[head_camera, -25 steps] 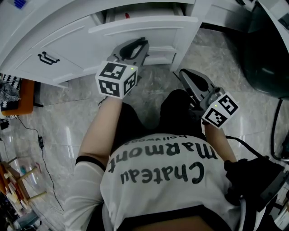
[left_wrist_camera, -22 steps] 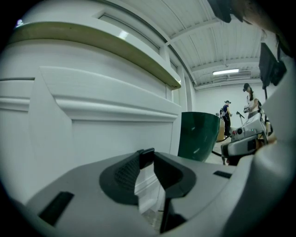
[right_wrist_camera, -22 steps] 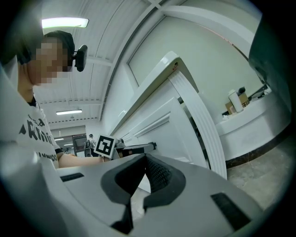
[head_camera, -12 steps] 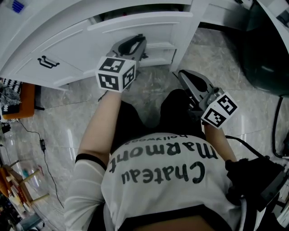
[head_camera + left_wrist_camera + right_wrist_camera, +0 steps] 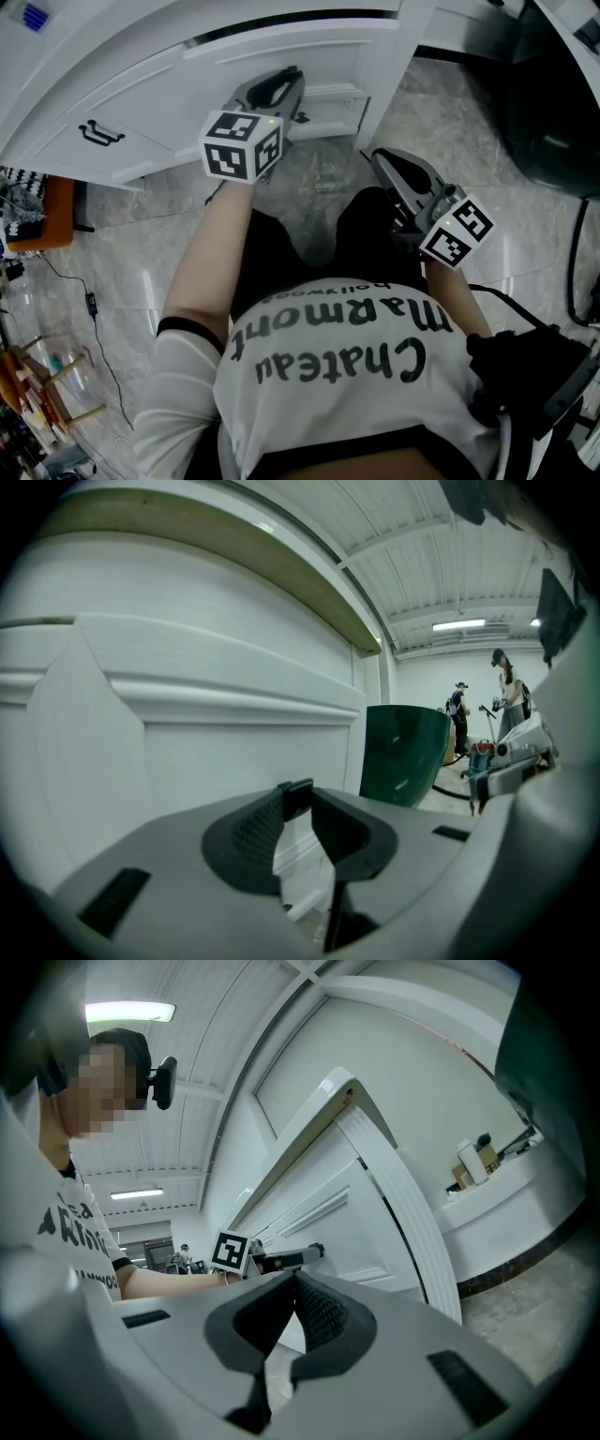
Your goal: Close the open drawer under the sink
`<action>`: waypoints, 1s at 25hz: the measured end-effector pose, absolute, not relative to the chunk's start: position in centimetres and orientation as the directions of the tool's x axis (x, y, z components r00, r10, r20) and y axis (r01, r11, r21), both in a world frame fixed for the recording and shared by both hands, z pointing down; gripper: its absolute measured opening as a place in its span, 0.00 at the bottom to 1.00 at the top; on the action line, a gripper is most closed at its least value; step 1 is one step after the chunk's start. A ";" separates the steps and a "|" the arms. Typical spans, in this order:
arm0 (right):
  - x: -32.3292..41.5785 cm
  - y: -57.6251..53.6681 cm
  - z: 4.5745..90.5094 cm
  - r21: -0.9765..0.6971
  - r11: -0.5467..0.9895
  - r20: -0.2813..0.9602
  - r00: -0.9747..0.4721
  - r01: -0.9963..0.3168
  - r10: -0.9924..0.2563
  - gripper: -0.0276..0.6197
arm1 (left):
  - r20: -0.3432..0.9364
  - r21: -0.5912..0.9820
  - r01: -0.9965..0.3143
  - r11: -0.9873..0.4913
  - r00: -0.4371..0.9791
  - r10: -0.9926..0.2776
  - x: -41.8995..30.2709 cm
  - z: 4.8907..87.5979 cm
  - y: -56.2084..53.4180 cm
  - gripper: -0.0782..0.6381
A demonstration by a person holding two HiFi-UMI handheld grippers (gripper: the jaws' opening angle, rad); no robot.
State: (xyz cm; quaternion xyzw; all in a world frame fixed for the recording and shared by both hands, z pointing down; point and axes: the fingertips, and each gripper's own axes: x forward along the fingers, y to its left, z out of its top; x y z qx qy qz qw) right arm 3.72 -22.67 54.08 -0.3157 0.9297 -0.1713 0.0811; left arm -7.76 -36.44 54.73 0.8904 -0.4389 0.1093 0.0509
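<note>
The white drawer front (image 5: 281,52) under the sink stands out a little from the cabinet, with a thin dark gap (image 5: 281,23) along its top. My left gripper (image 5: 286,89) is shut, and its tips rest against the panel of the drawer front (image 5: 206,761). In the left gripper view the left gripper (image 5: 298,794) has its jaw tips together with nothing between them. From the right gripper view the left gripper (image 5: 314,1252) touches the drawer front (image 5: 337,1194). My right gripper (image 5: 386,161) hangs shut and empty by the person's knee; its tips (image 5: 293,1277) meet.
A black handle (image 5: 101,131) sits on the cabinet panel to the left. A dark green bin (image 5: 553,103) stands at the right, the same bin (image 5: 403,752) being beside the cabinet. Cables (image 5: 84,300) lie on the marble floor. People (image 5: 506,691) stand far off.
The drawer front has slid inward and the dark gap above it has narrowed. My left gripper moved forward with it. The right gripper stayed put.
</note>
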 end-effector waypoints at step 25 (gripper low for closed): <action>3.2 -23.0 56.9 -0.403 0.733 0.012 -0.803 -0.548 -0.595 0.06 | 0.232 -0.011 -0.775 -0.632 0.612 -0.756 -7.5 54.4 -38.0 0.24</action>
